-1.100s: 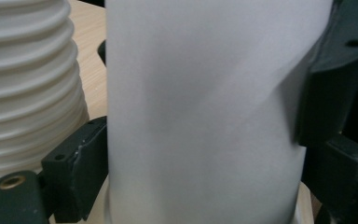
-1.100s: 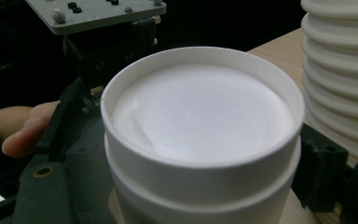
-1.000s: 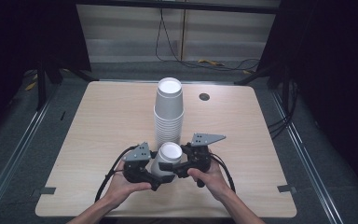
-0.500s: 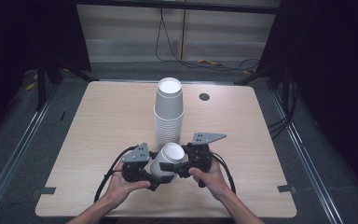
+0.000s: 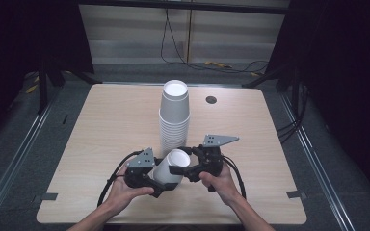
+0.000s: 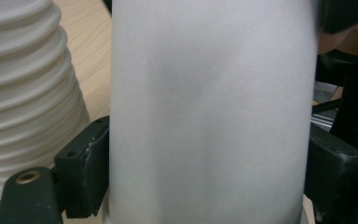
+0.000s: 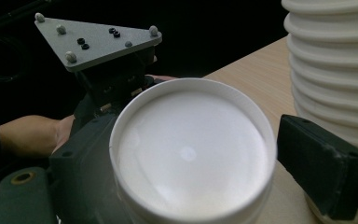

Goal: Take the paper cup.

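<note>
Just in front of the tall cup stack (image 5: 174, 118), the left gripper (image 5: 160, 179) clamps a single white cup (image 5: 171, 167); the right gripper (image 5: 182, 169) brackets its rim, contact unclear.

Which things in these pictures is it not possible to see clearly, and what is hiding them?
- High view: whether the right gripper pinches the single cup; too small.
- Left gripper view: the left gripper's pad faces; the cup's wall hides them.
- Right gripper view: the cup's outside and base; its own mouth hides them.
- High view: the stack of cups' base; hidden behind the grippers.
</note>
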`<state>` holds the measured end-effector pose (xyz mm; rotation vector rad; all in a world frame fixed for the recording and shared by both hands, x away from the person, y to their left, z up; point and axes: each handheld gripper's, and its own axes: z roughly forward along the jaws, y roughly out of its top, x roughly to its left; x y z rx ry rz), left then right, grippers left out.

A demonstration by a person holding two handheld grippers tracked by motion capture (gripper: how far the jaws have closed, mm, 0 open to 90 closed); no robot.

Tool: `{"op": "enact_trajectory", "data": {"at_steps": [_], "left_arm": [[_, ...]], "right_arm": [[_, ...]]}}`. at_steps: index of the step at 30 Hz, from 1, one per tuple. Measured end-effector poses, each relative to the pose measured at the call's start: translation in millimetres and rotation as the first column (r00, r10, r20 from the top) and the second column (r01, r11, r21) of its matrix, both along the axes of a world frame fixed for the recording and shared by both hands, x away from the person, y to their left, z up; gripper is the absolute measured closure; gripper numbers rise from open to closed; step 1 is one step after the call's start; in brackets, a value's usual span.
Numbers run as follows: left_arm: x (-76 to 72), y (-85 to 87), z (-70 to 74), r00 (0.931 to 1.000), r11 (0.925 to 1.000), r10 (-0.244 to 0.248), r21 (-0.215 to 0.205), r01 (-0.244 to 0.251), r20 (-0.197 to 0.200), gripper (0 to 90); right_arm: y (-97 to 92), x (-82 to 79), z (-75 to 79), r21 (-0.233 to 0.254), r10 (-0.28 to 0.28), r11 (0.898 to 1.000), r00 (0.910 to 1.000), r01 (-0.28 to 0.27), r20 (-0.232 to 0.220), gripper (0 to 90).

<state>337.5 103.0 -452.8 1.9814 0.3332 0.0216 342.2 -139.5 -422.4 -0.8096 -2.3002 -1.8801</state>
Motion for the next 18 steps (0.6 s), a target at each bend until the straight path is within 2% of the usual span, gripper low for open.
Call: {"op": "enact_trajectory", "data": {"at_steps": [6, 10, 18], "left_arm": [[4.5, 6.7, -0.2, 0.9995, 0.9995, 0.027, 0.018, -0.026, -0.017, 15.5], [5.5, 9.4, 0.7, 0.9993, 0.9992, 0.032, 0.023, -0.032, -0.016, 15.5], [8.3, 9.8, 8.6, 0.9997, 0.9984, 0.022, 0.052, -0.021, -0.011, 15.5]], "right_arm": [[-7.9, 1.0, 3.6, 0.016, 0.001, 1.000, 1.0000, -0.001, -0.009, 13.4], [-12.0, 1.5, 5.6, 0.004, -0.010, 1.000, 0.9999, 0.010, -0.008, 13.4], [-19.2, -0.1, 7.8, -0.078, 0.021, 0.997, 0.9994, -0.018, 0.028, 13.4]]}}
